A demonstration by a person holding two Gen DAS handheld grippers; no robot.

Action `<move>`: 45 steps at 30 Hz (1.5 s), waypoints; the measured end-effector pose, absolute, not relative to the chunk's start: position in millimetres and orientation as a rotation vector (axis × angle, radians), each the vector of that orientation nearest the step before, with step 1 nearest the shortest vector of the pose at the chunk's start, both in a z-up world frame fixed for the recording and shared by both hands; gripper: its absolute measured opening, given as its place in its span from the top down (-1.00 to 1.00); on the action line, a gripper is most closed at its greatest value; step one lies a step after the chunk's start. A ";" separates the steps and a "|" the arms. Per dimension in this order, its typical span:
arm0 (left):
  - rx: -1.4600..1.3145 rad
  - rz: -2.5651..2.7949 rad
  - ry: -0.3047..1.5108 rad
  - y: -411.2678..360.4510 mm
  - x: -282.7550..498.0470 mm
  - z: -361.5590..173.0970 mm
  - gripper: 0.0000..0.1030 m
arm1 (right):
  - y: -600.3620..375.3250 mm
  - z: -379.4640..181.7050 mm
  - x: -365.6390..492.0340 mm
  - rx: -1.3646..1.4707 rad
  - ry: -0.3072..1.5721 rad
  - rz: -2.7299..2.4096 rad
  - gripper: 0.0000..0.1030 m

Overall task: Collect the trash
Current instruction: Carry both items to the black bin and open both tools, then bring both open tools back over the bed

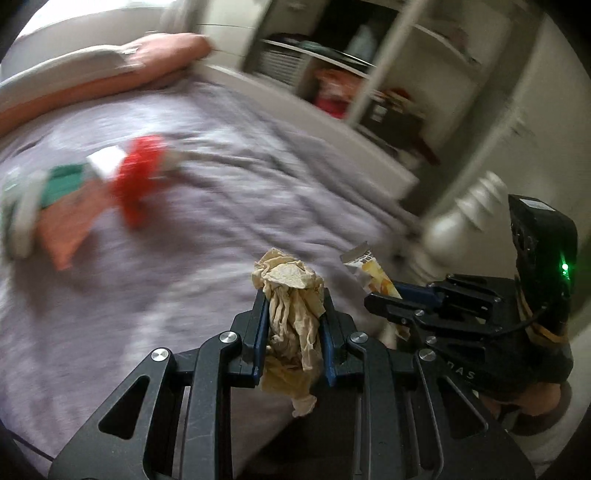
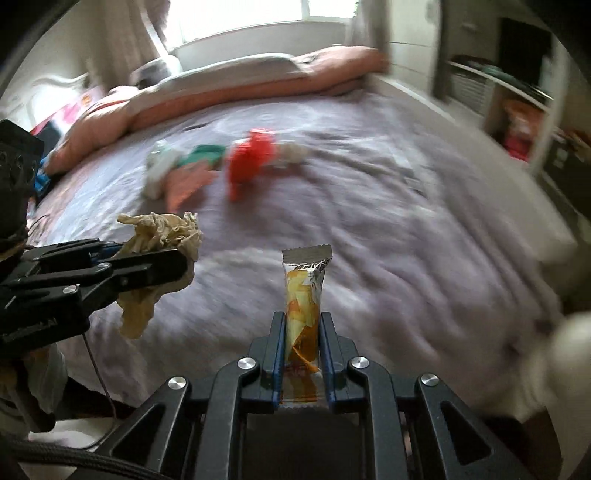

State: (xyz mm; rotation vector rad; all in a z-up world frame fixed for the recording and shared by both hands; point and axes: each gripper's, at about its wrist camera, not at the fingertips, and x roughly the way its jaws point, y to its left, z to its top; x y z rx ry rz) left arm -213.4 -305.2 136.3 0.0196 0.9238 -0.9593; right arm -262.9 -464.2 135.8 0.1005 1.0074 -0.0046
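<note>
My left gripper (image 1: 293, 299) is shut on a crumpled beige tissue (image 1: 288, 288), held above the near edge of a bed with a lilac cover (image 1: 207, 229). The tissue also shows in the right wrist view (image 2: 162, 232) in the left gripper (image 2: 181, 266). My right gripper (image 2: 302, 321) is shut on a yellow and orange snack wrapper (image 2: 304, 295), upright between the pads; the wrapper shows in the left wrist view (image 1: 373, 273) too. More litter lies mid-bed: a red wrapper (image 2: 251, 158), a green packet (image 2: 203, 153), an orange packet (image 2: 188, 184) and a white one (image 2: 159, 166).
Orange and white pillows (image 2: 240, 81) lie at the head of the bed under a window (image 2: 243, 22). An open wardrobe with shelves (image 1: 351, 66) stands right of the bed. A white carved bedpost (image 1: 465, 214) rises at the near right corner. The views are motion-blurred.
</note>
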 end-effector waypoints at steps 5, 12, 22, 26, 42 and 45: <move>0.075 -1.107 0.935 -360.6 -246.4 139.7 0.57 | -514.6 136.3 -316.2 0.145 1.032 -0.146 0.69; 0.127 -1.261 0.981 -410.2 -286.1 130.8 0.57 | -558.6 128.0 -371.2 0.217 1.062 -0.277 0.69; 0.158 -1.375 1.013 -441.7 -314.4 117.8 0.56 | -586.1 121.6 -402.9 0.283 1.067 -0.352 0.69; 0.134 -1.413 1.032 -446.4 -317.2 113.8 0.46 | -598.3 118.2 -409.1 0.334 1.066 -0.370 0.69; 0.084 -1.231 1.028 -410.2 -276.9 114.4 -0.23 | -589.8 131.9 -382.6 0.382 0.987 -0.323 0.10; 0.100 -1.098 0.999 -393.8 -258.6 114.1 -0.23 | -573.3 134.1 -360.6 0.337 0.987 -0.285 0.10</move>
